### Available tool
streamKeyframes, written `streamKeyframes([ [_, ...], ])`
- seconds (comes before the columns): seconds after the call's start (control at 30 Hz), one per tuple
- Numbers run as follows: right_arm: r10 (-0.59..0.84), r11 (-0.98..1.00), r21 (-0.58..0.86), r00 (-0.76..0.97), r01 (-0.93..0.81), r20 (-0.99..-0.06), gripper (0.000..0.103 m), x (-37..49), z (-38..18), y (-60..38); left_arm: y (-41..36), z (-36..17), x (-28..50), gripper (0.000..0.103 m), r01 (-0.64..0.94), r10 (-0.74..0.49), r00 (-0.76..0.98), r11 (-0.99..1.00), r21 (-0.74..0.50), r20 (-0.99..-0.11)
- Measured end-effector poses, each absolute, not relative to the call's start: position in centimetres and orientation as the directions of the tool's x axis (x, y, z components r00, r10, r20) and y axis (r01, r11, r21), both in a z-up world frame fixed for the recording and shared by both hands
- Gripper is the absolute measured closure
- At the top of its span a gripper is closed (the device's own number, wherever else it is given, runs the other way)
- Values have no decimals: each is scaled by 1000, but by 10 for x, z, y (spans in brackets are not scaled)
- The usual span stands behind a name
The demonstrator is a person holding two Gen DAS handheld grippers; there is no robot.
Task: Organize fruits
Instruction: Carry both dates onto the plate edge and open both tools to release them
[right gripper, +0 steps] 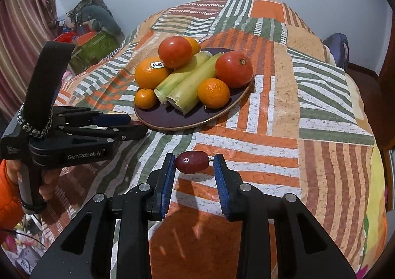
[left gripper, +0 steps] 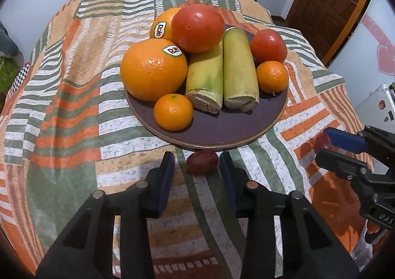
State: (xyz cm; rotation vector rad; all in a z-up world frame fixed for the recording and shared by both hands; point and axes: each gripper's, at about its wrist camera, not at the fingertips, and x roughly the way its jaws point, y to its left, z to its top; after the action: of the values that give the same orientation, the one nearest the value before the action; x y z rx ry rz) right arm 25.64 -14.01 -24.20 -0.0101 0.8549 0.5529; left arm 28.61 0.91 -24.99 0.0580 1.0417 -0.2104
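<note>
Fingers of our left gripper spread wide around a red grape at lower centre, before the plate of fruit; our right gripper, also spread, brackets another grape, left pad touching.

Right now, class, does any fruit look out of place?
Yes. Two small red grapes lie on the tablecloth, off the plate where the other fruit is piled. One grape sits between the open left tool, the other grape between the open right tool.
</note>
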Motion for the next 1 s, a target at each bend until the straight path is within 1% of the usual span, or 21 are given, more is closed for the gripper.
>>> streamKeyframes([
  [0.07,461,859,212,522,-466,-718,74,257,-243,-140,9,-251,286,77,211,-159,484,976,-62,-860],
  [0.3,467,854,213,522,-474,-714,74,258,-240,-134,5,-247,279,76,224,-160,496,973,-52,-853],
  [0.67,477,850,211,534,-483,-698,74,270,-234,-125,11,-217,274,76,219,-180,556,973,-65,-811],
  [1.0,472,850,198,539,-488,-697,74,285,-234,-117,1,-219,288,76,238,-205,551,968,-83,-809],
])
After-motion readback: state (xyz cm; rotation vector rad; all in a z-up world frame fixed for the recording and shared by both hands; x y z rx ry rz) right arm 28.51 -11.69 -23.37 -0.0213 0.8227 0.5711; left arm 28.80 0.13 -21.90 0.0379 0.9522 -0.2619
